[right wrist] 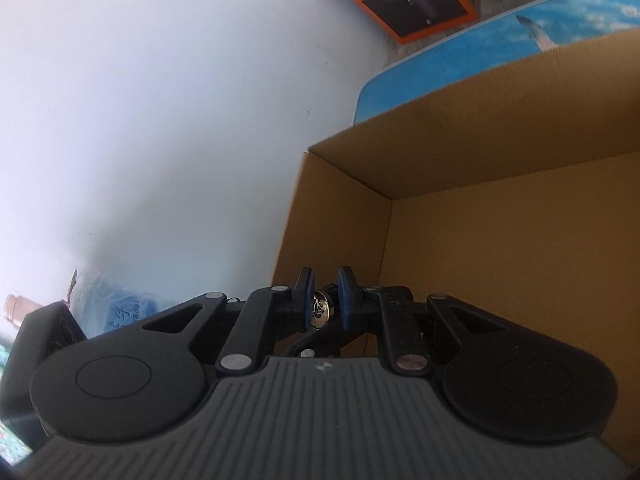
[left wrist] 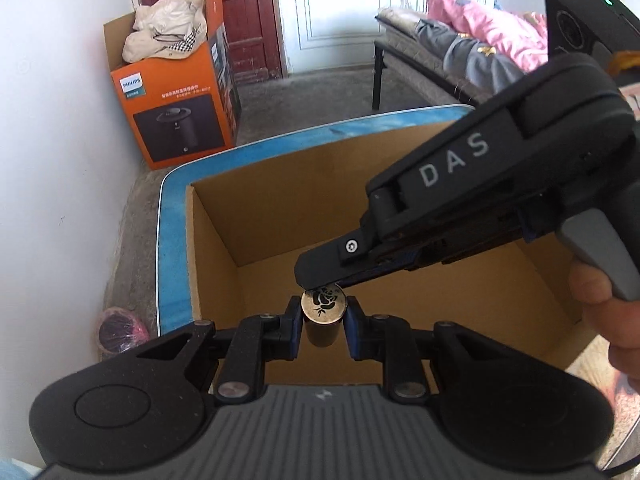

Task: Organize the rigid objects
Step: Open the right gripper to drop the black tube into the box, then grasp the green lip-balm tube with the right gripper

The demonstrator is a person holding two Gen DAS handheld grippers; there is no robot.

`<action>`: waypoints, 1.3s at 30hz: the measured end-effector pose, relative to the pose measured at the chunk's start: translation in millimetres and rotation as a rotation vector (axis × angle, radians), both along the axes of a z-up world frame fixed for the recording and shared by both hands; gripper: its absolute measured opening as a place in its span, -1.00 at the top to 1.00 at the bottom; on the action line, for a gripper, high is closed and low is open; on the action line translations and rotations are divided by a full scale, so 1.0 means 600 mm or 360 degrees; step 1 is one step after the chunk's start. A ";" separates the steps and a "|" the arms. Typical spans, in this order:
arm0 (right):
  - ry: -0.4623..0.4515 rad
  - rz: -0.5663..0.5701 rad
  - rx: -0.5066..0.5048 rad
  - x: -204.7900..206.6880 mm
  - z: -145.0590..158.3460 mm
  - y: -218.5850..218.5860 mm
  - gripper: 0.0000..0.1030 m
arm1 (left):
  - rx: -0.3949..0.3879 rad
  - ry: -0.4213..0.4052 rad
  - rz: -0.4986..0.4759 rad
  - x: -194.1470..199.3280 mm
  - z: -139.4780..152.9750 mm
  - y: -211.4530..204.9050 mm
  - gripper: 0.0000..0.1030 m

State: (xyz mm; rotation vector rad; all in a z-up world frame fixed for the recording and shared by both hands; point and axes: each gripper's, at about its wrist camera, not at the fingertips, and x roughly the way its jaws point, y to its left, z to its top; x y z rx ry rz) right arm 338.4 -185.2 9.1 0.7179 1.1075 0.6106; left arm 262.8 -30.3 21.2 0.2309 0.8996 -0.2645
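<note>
Left claw (left wrist: pixel 323 320) grips the rose-capped black tube (left wrist: pixel 322 312) upright over the cardboard box (left wrist: pixel 224 240); right claw (left wrist: pixel 320 276) pinches its cap from the right.

Two grippers (left wrist: pixel 323 314) (right wrist: pixel 325 296), one rose-capped tube (left wrist: pixel 323 312), two cardboard boxes (left wrist: pixel 280 208) (left wrist: pixel 176 104).

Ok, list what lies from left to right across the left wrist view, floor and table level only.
White wall → pink-wrapped round thing on the floor → orange box stuffed with cloth → blue table edge → open cardboard box → small dark cylinder with a rose on its cap → bed with pink bedding.
</note>
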 end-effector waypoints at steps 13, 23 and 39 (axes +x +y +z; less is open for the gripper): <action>0.0269 -0.0056 0.0081 0.113 -0.092 0.028 0.68 | 0.0108 -0.0014 0.0097 0.032 0.004 0.005 0.47; -0.0041 -0.0144 0.0160 0.001 0.031 -0.046 0.62 | -0.0164 -0.0264 0.0157 -0.106 0.092 0.055 0.15; -0.0412 -0.0133 -0.0100 -0.417 0.034 -0.114 0.40 | -0.0263 -0.0139 -0.0206 -0.334 -0.017 -0.001 -0.09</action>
